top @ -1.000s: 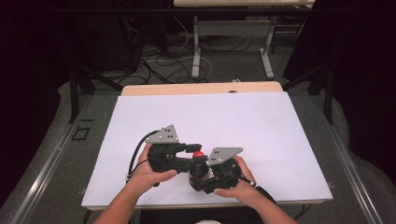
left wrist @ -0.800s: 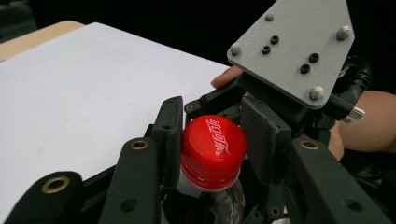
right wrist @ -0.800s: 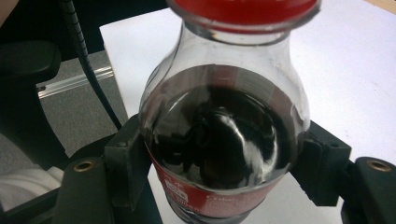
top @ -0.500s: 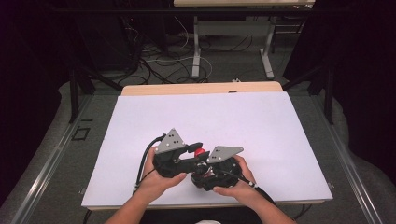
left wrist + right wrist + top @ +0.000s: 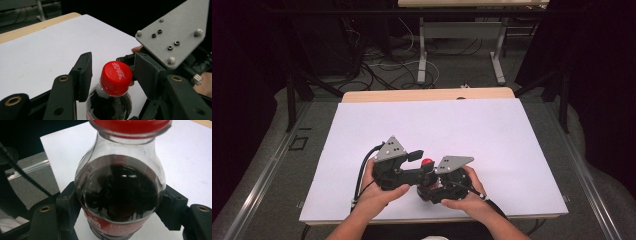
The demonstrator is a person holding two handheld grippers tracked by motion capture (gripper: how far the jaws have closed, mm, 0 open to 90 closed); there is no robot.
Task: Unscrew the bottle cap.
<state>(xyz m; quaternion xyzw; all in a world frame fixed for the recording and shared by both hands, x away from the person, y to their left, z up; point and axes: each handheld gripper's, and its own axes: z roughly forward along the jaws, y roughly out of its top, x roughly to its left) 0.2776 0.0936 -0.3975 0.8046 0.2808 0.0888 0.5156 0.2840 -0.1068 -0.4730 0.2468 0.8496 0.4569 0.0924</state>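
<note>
A cola bottle with dark liquid and a red cap stands near the front edge of the white sheet. My right gripper is shut on the bottle's body, one pad pressing each side. My left gripper straddles the cap. Its jaws have just been opening: a gap shows between the left pad and the cap, while the right pad sits just beside it. In the high view both grippers meet around the red cap, each held in a hand.
The white sheet covers a wooden table whose far edge shows behind it. Beyond the table are desk legs and loose cables on the floor. A metal rail runs along the left side.
The left hand has shifted slightly toward the bottle. Its jaws now stand a little wider around the red cap. The right hand and the bottle have stayed in place.
</note>
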